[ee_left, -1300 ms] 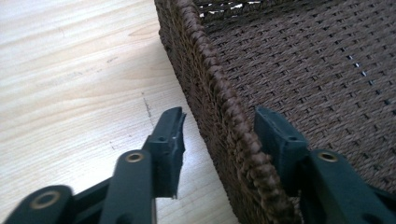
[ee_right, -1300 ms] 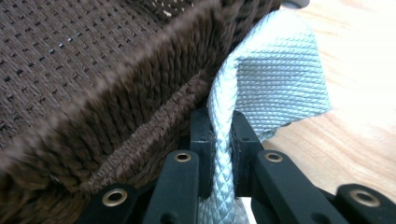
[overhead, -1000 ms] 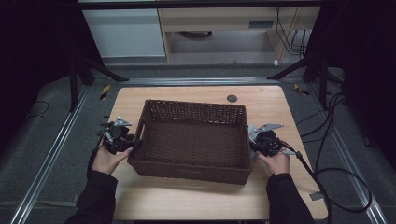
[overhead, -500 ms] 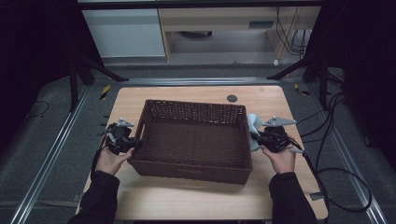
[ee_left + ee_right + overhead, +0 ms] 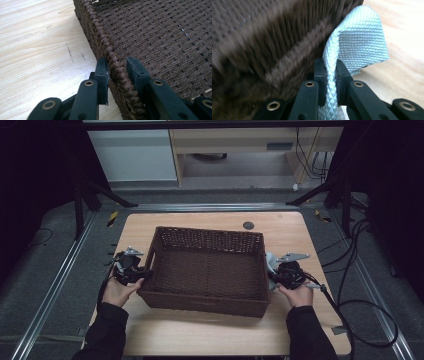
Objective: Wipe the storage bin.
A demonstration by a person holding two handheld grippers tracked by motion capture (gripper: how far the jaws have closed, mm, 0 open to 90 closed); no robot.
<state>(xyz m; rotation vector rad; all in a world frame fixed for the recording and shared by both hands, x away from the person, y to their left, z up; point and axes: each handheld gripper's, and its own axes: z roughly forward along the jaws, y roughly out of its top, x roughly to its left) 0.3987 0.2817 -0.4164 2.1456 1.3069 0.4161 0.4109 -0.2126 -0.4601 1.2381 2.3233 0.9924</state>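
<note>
Dark brown wicker basket (image 5: 207, 270) sitting mid-table on the light wood table (image 5: 300, 227), empty, tight weave, braided rim. Left gripper (image 5: 117, 68) straddling the left rim, jaws just been closing then easing, near pad not quite touching. Right gripper (image 5: 329, 67) now slightly clear of the right wall, clamped on a pale blue cloth (image 5: 359, 42). Probably cloth going in next.

The right claw (image 5: 329, 72) is clamping a fold of pale blue-grey woven cloth (image 5: 359, 42) between its two black jaws. The cloth is rising above the claw and flopping over to its right. To the claw's left, a blurred dark brown wicker basket (image 5: 267, 47) is standing close by. The light wooden worktop (image 5: 404, 65) is lying to the right.
</note>
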